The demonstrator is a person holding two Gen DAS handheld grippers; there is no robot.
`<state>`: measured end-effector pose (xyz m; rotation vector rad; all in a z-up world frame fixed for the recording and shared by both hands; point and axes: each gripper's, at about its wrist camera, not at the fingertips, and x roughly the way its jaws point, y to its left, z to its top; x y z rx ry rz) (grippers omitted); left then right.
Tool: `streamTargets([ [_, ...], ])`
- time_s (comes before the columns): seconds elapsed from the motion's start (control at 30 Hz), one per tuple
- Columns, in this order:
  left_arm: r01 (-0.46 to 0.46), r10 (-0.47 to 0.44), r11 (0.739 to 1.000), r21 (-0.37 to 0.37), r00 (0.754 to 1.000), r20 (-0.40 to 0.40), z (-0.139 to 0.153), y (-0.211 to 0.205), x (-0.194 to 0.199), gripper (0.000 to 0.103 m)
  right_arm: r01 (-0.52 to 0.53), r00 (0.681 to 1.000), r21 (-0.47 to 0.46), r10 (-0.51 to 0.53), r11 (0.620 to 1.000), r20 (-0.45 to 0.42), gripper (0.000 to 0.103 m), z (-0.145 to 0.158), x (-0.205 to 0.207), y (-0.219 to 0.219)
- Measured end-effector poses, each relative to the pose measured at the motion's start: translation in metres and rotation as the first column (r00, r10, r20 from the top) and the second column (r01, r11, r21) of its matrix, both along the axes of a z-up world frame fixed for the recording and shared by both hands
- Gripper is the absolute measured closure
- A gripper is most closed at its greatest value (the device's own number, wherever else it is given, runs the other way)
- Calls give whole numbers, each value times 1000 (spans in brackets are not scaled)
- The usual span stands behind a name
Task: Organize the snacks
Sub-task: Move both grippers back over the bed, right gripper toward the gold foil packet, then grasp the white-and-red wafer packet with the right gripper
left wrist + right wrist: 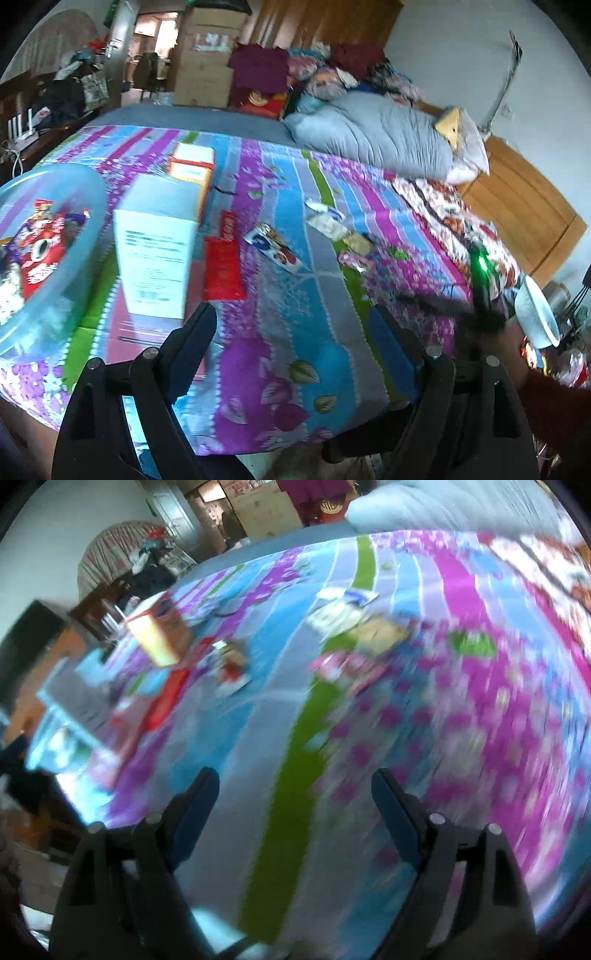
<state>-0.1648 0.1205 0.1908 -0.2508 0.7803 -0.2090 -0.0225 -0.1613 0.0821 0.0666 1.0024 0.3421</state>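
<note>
Left wrist view shows my left gripper (291,314) nearest, its two black fingers (195,332) with blue pads standing wide apart, and nothing is between them. Under them lies the bed (295,362) with its striped cover in purple, blue, green and grey. Just behind the left finger stands a white carton (157,243) upright, with small print on its side. To the left of it a light blue plastic basin (92,206) holds snack packets (40,254), mostly red ones. A flat red packet (221,264) lies beside the carton on its right, and next to it is a small blue and white snack packet (275,245). Behind the carton stands an orange and white box (194,166). More to the right, loose wrappers (332,221) are scattered on the cover. Far behind, a grey folded quilt (376,129) lies on the bed, and cardboard boxes (207,55) are stacked by the doorway.

Right wrist view is strongly blurred. My right gripper (295,797) is also open wide and empty, above the green stripe of the bed cover. Further away I can see the pale wrappers (343,613) and a pink packet (347,668) near the middle, and on the left the red packet (168,698) and the orange box (155,635). What the other shapes on the left are, I cannot tell.
</note>
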Motion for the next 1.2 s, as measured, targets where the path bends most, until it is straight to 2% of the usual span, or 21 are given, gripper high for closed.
streamTargets([
  [0.07,12,-12,1000,6,1000,-29,-7,-9,6,17,-10,1000,5,10,1000,-5,17,-1,25,0],
  [0.2,26,-26,1000,6,998,-57,-23,-20,16,17,-150,988,49,151,987,-16,17,-6,66,41],
  [0.33,32,-33,999,-7,996,-88,-36,-24,27,17,-333,940,71,336,940,-49,18,-28,94,112],
  [0.43,30,-31,1000,-11,993,-112,-45,-22,31,17,-407,909,39,409,913,-78,18,-46,105,151],
  [0.5,27,-28,1000,-13,992,-125,-48,-19,32,17,-411,910,-40,408,911,-68,18,-56,113,171],
  [0.67,21,-24,1000,-20,989,-148,-55,-15,35,17,-369,927,-80,360,926,-108,18,-80,141,186],
  [0.73,26,-30,999,-29,988,-148,-54,-15,35,17,-359,932,-90,351,929,-88,38,-76,138,183],
  [0.77,29,-33,999,-31,989,-146,-54,-16,35,17,-358,932,-74,352,931,-91,66,-73,137,180],
  [0.83,37,-41,999,-35,989,-141,-53,-17,33,17,-346,936,-49,341,937,-88,70,-65,129,172],
  [0.9,39,-45,998,-46,989,-141,-53,-18,30,17,-326,943,-22,323,945,-83,82,-55,111,157],
  [0.93,39,-45,998,-51,989,-138,-52,-18,28,17,-299,948,47,302,953,-96,89,-47,97,143],
  [1.0,41,-49,997,-65,991,-124,-48,-18,23,17,-258,954,143,276,955,-121,92,-39,71,123],
  [1.07,47,-56,996,-76,991,-120,-47,-18,18,17,-244,954,183,270,952,-132,91,-31,35,104],
  [1.13,54,-63,995,-80,991,-118,-46,-19,14,17,-205,964,181,231,962,-132,90,-26,9,88],
  [1.17,55,-64,995,-79,991,-118,-46,-19,13,17,-175,972,150,195,973,-130,89,-26,-5,76],
  [1.2,54,-64,995,-81,991,-121,-47,-20,11,17,-153,978,102,166,983,-127,79,-27,-16,66],
])
